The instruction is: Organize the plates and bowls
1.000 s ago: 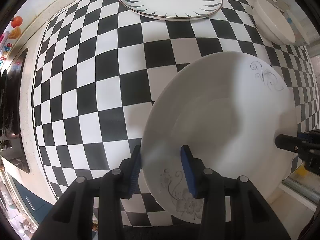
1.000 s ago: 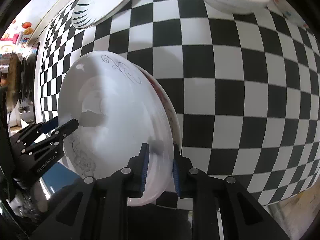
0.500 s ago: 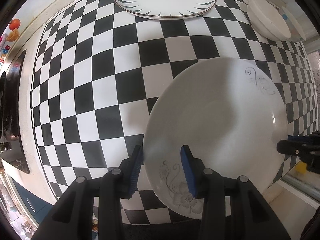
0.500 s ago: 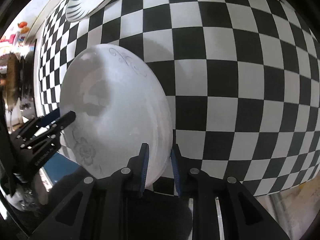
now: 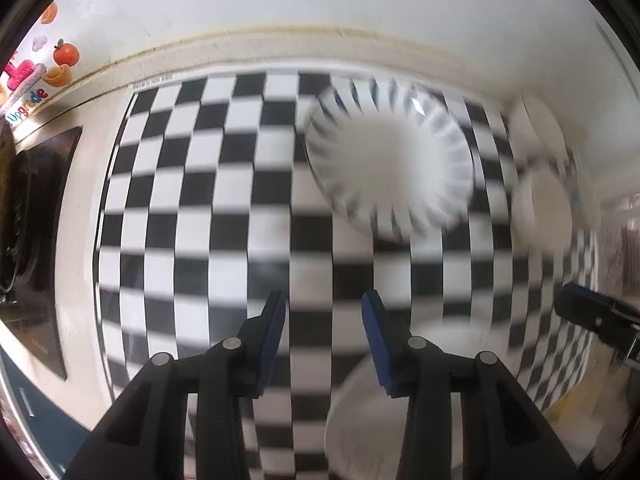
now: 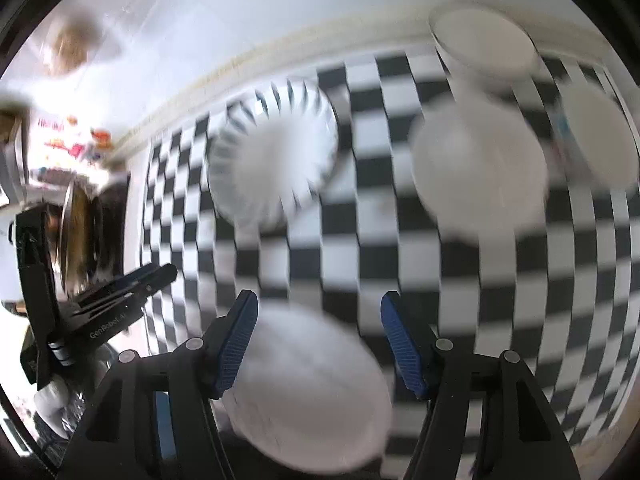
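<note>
left claw (image 5: 323,334) parted and empty; right claw (image 6: 315,344) opening, empty, poised above the white plate (image 6: 312,396) lying on the checkered desk (image 5: 192,216). striped plate (image 5: 388,160) and bowls (image 6: 478,168) sit unstacked beyond the claws: sorting seems barely begun. motion blur hides the rims; the plate is cut off low in the left view.
</note>
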The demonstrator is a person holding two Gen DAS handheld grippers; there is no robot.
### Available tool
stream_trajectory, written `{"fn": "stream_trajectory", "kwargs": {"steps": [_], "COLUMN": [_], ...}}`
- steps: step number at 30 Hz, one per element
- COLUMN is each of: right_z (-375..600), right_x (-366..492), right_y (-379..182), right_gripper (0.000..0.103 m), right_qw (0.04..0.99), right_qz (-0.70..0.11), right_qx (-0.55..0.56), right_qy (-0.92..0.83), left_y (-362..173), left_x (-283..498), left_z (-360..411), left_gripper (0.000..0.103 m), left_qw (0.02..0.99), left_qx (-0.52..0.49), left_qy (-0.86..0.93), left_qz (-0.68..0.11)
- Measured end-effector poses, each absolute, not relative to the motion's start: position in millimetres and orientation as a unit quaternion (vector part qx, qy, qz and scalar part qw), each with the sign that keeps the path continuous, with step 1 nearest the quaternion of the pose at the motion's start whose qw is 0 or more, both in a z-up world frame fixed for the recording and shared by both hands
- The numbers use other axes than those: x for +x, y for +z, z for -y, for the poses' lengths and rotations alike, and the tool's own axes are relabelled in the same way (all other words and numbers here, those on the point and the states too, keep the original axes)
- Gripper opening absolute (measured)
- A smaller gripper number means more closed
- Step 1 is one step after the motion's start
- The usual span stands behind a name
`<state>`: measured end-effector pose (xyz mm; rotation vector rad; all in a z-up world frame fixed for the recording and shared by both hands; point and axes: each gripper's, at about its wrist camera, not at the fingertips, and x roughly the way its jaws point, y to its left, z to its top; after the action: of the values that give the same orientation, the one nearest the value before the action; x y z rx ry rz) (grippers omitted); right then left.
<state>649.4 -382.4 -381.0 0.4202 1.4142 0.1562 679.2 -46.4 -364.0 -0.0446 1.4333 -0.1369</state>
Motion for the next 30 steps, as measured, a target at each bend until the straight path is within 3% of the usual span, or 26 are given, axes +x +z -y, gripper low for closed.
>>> {"fn": "stream_trajectory", "kwargs": {"steps": [5, 12, 15, 18, 20, 21, 30], "right_z": [372, 363, 360, 361, 364, 364, 369], "right_x": [726, 801, 812, 818, 820, 819, 802], "right_y": [-392, -451, -472, -488, -499, -502, -492], "right_gripper": [0.067, 0.066, 0.058, 0.043, 0.025, 0.021, 0.017], "right_qw": [0.736, 0.705, 0.694, 0.683, 0.675, 0.675, 0.685], "right_qz": [-0.642, -0.683, -0.696, -0.707, -0.715, -0.716, -0.705], "right_qx": [0.203, 0.185, 0.179, 0.180, 0.179, 0.175, 0.178], "right_qy": [0.075, 0.051, 0.045, 0.040, 0.030, 0.026, 0.045], "left_y": [-386, -439, -457, -458, -457, -456, -443], "left_x": [750, 802, 813, 817, 817, 817, 800], "left_z": [40, 49, 51, 53, 56, 57, 57], "left_gripper": [0.037, 0.037, 0.038, 0.033, 0.026, 0.027, 0.026], "left_qw": [0.748, 0.711, 0.699, 0.706, 0.709, 0.711, 0.725], "left_qx": [-0.037, -0.038, -0.045, -0.048, -0.047, -0.043, -0.034], "left_qy": [-0.060, -0.071, -0.078, -0.088, -0.097, -0.094, -0.081], "left_qz": [-0.660, -0.698, -0.709, -0.701, -0.697, -0.695, -0.683]}}
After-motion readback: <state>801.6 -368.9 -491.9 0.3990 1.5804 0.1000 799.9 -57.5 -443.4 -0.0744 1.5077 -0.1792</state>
